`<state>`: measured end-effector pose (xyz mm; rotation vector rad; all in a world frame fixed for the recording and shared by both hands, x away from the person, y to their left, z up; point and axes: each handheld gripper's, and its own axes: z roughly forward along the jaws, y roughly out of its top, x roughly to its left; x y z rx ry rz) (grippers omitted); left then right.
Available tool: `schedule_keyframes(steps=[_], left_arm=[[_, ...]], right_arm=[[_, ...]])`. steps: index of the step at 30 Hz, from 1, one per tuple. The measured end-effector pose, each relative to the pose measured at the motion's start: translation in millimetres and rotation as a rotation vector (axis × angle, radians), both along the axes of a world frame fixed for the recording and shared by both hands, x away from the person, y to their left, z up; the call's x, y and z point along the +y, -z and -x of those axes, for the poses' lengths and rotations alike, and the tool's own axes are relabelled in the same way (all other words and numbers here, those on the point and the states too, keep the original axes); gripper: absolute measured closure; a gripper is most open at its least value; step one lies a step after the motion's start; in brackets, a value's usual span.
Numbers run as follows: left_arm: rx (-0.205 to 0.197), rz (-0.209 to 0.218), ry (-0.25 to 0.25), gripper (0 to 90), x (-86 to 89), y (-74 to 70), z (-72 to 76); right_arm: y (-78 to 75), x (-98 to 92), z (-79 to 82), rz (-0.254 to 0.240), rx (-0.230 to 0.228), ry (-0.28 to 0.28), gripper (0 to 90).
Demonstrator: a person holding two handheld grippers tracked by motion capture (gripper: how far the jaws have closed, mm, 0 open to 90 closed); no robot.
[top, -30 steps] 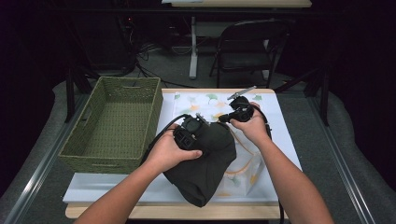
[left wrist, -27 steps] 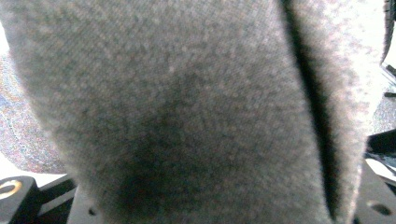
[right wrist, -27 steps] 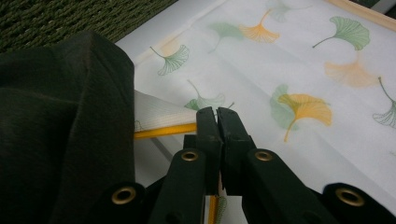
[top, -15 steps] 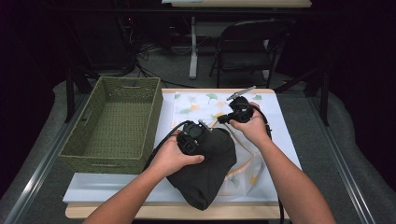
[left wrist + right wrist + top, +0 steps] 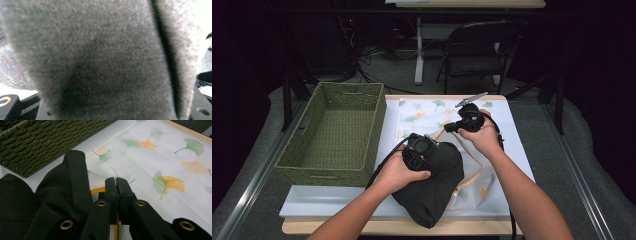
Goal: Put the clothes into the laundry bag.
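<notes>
A dark green cloth (image 5: pixel 437 185) lies bunched on the table over a white sheet printed with ginkgo leaves (image 5: pixel 427 110). My left gripper (image 5: pixel 419 149) sits on top of the bunch. In the left gripper view the dark cloth (image 5: pixel 100 62) presses close and hides the jaws, with a thick fold between them. My right gripper (image 5: pixel 451 127) is just beyond it. Its jaws (image 5: pixel 116 181) are shut on the yellow-trimmed edge of the leaf-print sheet (image 5: pixel 162 157), lifting it slightly beside the dark cloth (image 5: pixel 25 207).
A green woven basket (image 5: pixel 377 125) stands empty on the left part of the table, close to the cloth; its wall (image 5: pixel 37 145) is also in the right gripper view. A white board (image 5: pixel 312 202) covers the tabletop. A folding chair (image 5: pixel 477 45) stands beyond the far edge.
My left hand and gripper have sunk lower onto the dark cloth, which has flattened a little. The right gripper has kept its place on the sheet's edge.
</notes>
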<state>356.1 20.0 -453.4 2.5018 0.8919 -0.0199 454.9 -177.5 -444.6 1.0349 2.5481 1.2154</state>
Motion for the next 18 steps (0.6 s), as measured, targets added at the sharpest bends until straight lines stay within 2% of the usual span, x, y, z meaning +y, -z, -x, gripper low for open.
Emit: schedule_keyframes(steps=[5, 10, 18], left_arm=[[-0.005, -0.023, 0.002, 43.8, -4.2, 10.0, 0.9], [0.019, -0.019, -0.02, 43.7, -3.8, 21.6, -2.1], [0.027, -0.014, -0.031, 43.3, -4.6, 32.6, -4.2]], right_arm=[[-4.2, 4.1, 6.3, -0.014, -0.013, -0.021, 88.7], [-10.1, 8.5, 15.3, -0.034, -0.028, -0.048, 88.7], [-11.0, 4.2, 28.2, -0.075, -0.039, -0.056, 88.7]])
